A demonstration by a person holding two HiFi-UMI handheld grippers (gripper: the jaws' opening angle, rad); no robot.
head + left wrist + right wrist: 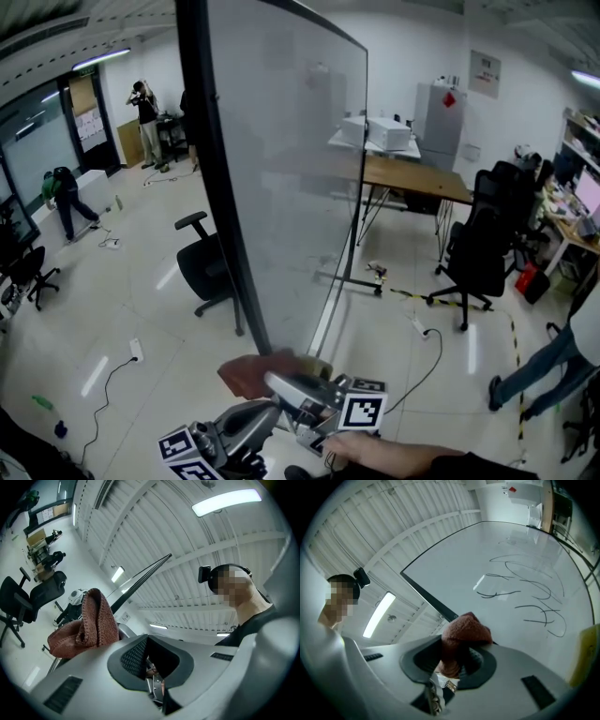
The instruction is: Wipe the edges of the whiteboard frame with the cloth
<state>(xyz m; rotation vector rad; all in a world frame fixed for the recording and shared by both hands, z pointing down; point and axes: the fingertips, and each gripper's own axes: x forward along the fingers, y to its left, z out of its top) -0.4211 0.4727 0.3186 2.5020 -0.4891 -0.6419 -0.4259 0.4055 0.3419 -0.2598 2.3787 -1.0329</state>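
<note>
The whiteboard [291, 159] stands nearly edge-on to me, its black frame [220, 187] running down toward my grippers. A reddish-brown cloth [255, 372] sits against the frame's lower stretch, with my right gripper [291, 384] shut on it. In the right gripper view the cloth [464, 632] bulges out of the jaws [457, 660], touching the frame [424, 595] beside the scribbled board [511, 573]. My left gripper [246, 424] is just below, jaws together and nothing between them [147, 656]; its view shows the cloth [86, 627] ahead and the frame [140, 576].
A black office chair [206, 267] stands behind the board on the left, another chair [483, 253] and a wooden desk [417, 178] to the right. Cables [417, 328] trail over the tiled floor. A person's legs [544, 370] show at the right edge.
</note>
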